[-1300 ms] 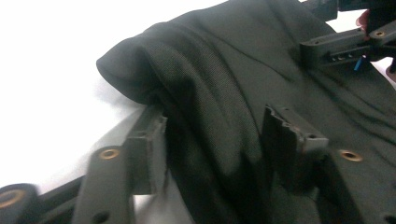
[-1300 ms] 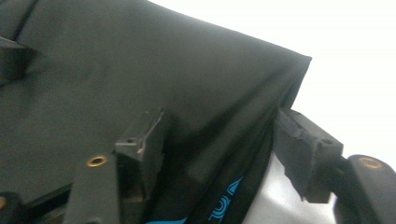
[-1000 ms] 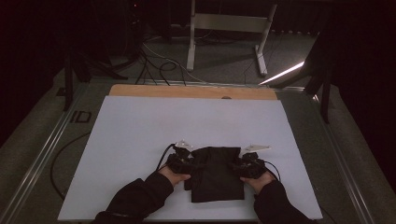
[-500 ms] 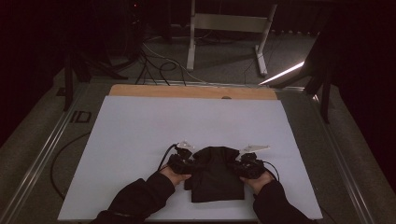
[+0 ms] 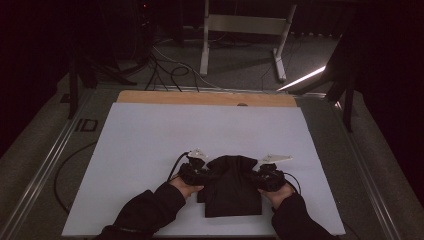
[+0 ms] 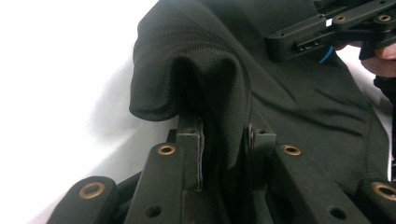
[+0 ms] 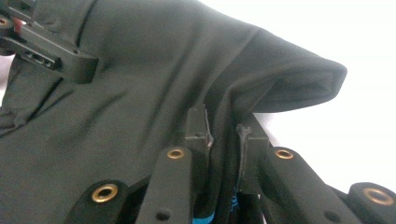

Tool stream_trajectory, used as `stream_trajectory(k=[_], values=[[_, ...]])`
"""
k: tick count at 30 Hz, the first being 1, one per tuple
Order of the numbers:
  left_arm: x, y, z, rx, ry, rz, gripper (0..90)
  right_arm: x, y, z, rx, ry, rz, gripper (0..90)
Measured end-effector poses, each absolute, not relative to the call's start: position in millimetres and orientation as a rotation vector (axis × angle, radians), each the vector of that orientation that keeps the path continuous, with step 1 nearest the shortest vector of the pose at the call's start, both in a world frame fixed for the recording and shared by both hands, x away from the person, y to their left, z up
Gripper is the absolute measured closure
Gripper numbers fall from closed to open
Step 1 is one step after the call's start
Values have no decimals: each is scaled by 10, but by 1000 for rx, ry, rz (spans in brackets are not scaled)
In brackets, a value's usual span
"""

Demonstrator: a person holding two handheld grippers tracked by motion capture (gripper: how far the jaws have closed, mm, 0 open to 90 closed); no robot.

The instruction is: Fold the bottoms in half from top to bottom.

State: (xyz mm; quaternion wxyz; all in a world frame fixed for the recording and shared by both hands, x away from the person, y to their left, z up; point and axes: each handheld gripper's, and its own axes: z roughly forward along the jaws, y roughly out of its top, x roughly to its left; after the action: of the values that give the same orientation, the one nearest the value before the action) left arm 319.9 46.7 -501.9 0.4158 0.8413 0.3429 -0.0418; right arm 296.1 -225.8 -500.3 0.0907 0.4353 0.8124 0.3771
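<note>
Dim surroundings leave a white sheet on the desk (image 5: 150, 145) as the bright working surface, with a wooden strip (image 5: 205, 98) along its far edge. Starting at the left gripper (image 5: 196, 174): in the left gripper view its jaws are pinched on a raised fold of the black garment (image 5: 232, 187), the ribbed cloth squeezed between the pads, and they have just been closing on it. The right gripper (image 5: 266, 178) does the same on the opposite side; in the right gripper view a hem-like fold stands up between its pads, likewise just clamped. Seen from above, the left gripper sits at about 9 o'clock of the cloth and the right at about 3 o'clock, both near the upper corners. Gripping two matching points likely lets the person lift or fold the piece evenly, without it twisting. The garment lies near the desk's front edge, at 6 o'clock of the sheet, its lower part flat and its top bunched where the grippers draw it up. Beyond the desk, at 12 o'clock, a metal stand (image 5: 245, 30) and loose cables (image 5: 170, 70) rest on the floor.
</note>
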Motion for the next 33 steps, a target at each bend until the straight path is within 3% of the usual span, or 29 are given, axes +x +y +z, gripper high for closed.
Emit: stream_trajectory(k=[33], values=[[3221,638,-4559,2031,787,-78,743,2910,-2207,-4622,1228,2294,1257,793]])
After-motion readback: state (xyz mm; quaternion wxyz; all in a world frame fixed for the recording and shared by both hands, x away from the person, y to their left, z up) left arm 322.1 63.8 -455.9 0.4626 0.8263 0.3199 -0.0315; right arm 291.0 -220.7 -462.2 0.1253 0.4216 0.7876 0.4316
